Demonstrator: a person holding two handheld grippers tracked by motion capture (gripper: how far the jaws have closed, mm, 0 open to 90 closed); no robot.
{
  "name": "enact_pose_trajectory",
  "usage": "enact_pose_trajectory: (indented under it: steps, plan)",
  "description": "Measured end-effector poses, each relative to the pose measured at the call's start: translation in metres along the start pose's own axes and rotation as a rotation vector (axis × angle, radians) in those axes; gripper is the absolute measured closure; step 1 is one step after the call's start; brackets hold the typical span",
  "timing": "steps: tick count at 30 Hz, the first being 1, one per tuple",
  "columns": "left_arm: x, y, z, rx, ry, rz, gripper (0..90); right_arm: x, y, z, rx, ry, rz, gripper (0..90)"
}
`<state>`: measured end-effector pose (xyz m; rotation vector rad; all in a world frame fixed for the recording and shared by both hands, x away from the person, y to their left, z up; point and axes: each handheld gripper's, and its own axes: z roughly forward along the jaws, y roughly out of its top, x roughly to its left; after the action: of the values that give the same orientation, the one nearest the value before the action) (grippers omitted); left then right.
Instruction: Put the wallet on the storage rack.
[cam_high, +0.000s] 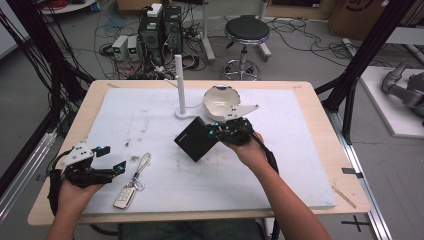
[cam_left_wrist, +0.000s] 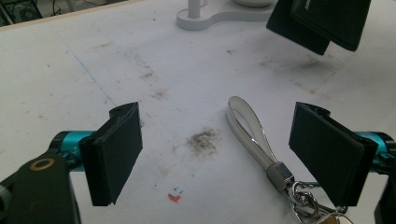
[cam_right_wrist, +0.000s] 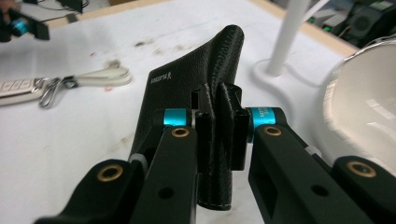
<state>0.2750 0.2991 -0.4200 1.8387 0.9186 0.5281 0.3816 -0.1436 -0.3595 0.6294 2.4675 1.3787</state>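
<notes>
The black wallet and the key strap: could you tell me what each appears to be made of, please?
The black wallet, clamped in the right gripper, looks like leather or faux leather: matte pebbled grain, stitched edge, stamped lettering. The key strap looks like smooth pale leather or synthetic, slightly glossy, ending in a shiny metal clasp with rings.

This is a lab or research workshop. A wooden desk (cam_high: 320, 125) topped with a stained white mat (cam_high: 150, 120) stands on a grey floor (cam_high: 310, 55) strewn with loose cables (cam_high: 300, 30). Beyond the desk's far edge sit computer towers (cam_high: 161, 30) and small power boxes (cam_high: 125, 47), all wired up, and a round black stool (cam_high: 246, 31). Black metal frame posts (cam_high: 367, 50) rise at both sides of the desk. A grey robot arm (cam_high: 406, 87) lies on a white platform beyond the desk's right edge, and cardboard boxes (cam_high: 357, 15) stand at the back.
</notes>
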Motion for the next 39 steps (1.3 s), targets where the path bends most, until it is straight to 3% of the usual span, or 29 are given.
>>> enact_pose_trajectory:
  steps: [9, 11, 20, 39]
  plan:
    - [0.000, 0.002, 0.003, -0.005, -0.012, -0.002, 17.2, -0.019, 0.020, -0.019, -0.046, -0.076, 0.002, 85.6]
    - [0.000, 0.002, 0.004, -0.005, -0.010, -0.004, 17.2, -0.030, 0.025, -0.025, -0.070, -0.106, 0.012, 85.6]
    - [0.000, 0.001, 0.005, 0.000, -0.017, -0.001, 17.2, -0.051, 0.036, -0.035, -0.091, -0.180, 0.012, 85.5]
    - [0.002, 0.000, 0.004, 0.001, -0.011, -0.007, 17.2, -0.090, 0.050, -0.030, -0.046, -0.301, 0.029, 85.6]
